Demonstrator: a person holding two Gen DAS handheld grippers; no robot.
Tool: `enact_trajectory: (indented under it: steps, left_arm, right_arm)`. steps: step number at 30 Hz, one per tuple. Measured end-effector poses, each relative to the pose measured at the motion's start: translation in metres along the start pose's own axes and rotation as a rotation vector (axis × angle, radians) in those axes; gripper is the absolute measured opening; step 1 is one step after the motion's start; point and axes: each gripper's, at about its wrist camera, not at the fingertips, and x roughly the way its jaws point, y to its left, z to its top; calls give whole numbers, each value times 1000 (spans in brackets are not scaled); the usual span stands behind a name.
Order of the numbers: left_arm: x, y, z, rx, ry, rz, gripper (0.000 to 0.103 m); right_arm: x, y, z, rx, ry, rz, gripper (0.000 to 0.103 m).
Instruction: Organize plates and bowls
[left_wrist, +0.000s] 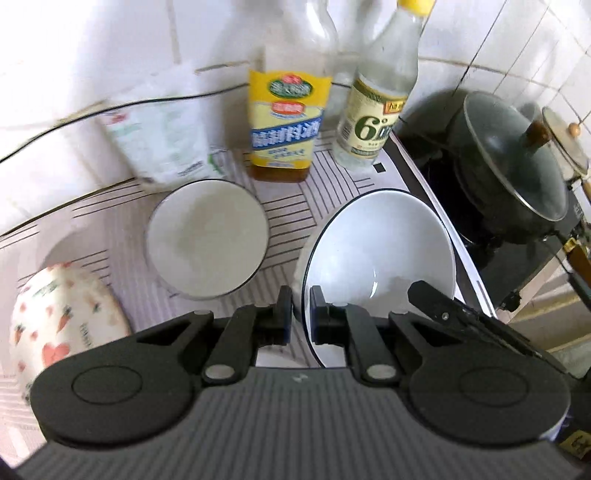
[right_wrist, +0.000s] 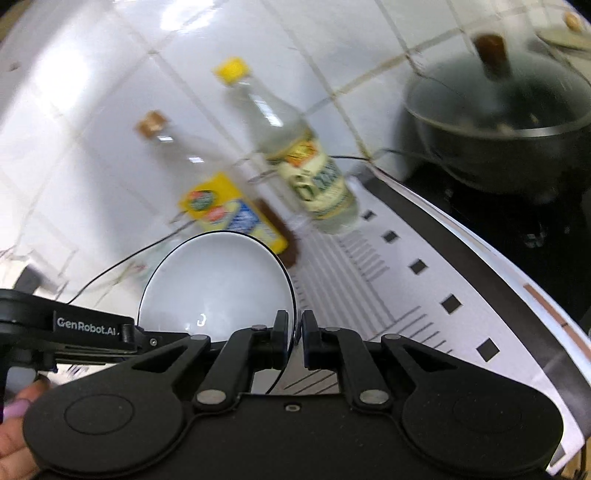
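A white bowl with a dark rim (left_wrist: 380, 243) is held tilted above the striped mat; both grippers pinch its rim. My left gripper (left_wrist: 300, 314) is shut on the near left edge of its rim. My right gripper (right_wrist: 298, 334) is shut on the rim of the same bowl (right_wrist: 218, 280), on its right edge. The right gripper's finger shows in the left wrist view (left_wrist: 436, 302). A second white bowl (left_wrist: 207, 236) rests on the mat to the left. A bowl with a carrot pattern (left_wrist: 62, 317) lies upside down at the far left.
Two bottles, one with a yellow label (left_wrist: 284, 122) and one clear with a yellow cap (left_wrist: 376, 110), stand at the back by the tiled wall. A white bag (left_wrist: 162, 136) leans left of them. A lidded black pot (left_wrist: 509, 162) sits on the stove to the right.
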Motion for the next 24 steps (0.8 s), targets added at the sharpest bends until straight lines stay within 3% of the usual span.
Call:
enact_trajectory:
  steps: [5,11,16,24]
  left_arm:
    - [-41,9,-26,2,-26,14,8]
    - [-63,26,-61,-73,-29,10,8]
    - [-53,50,-93,-190,20,-15,8]
    - [-19,68,-123,-277,102,18,9]
  right_arm:
    - [-28,23,0,-84,3,66,11]
    - [-46,44,-9,-181,30,126,11]
    - [-40,49,-29,-226,92,141,11]
    - [-19,59,-54,-312,173,120,11]
